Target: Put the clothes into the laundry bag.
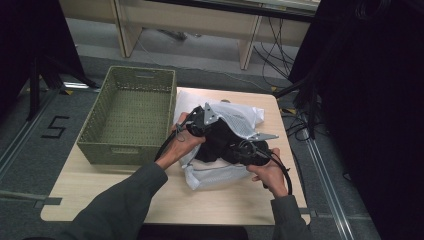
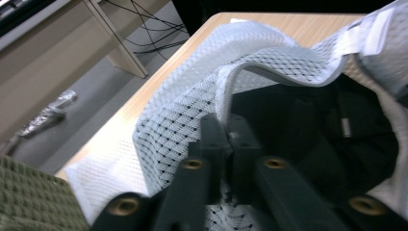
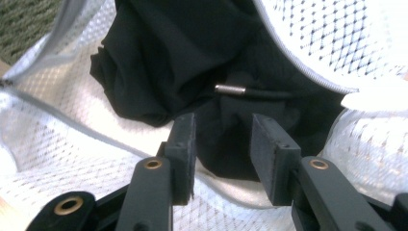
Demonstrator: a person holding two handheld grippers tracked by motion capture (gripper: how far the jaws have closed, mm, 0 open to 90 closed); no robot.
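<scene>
Mesh bag (image 1: 220, 172) rim is pinched by the left hand-held gripper (image 2: 226, 132) (holding its mouth wide); right hand-held gripper (image 3: 221, 144), jaws apart, straddles the black garment (image 3: 168, 57).

From my remote seat I see a light wooden table (image 1: 165, 200) on a grey carpeted floor (image 1: 30, 165) — a "5" (image 1: 54, 126) is marked on it at left. Beyond stand pale desk legs (image 1: 248, 45) with trailing cables (image 1: 275, 37), and black curtains (image 1: 370, 90) darken both sides.
</scene>
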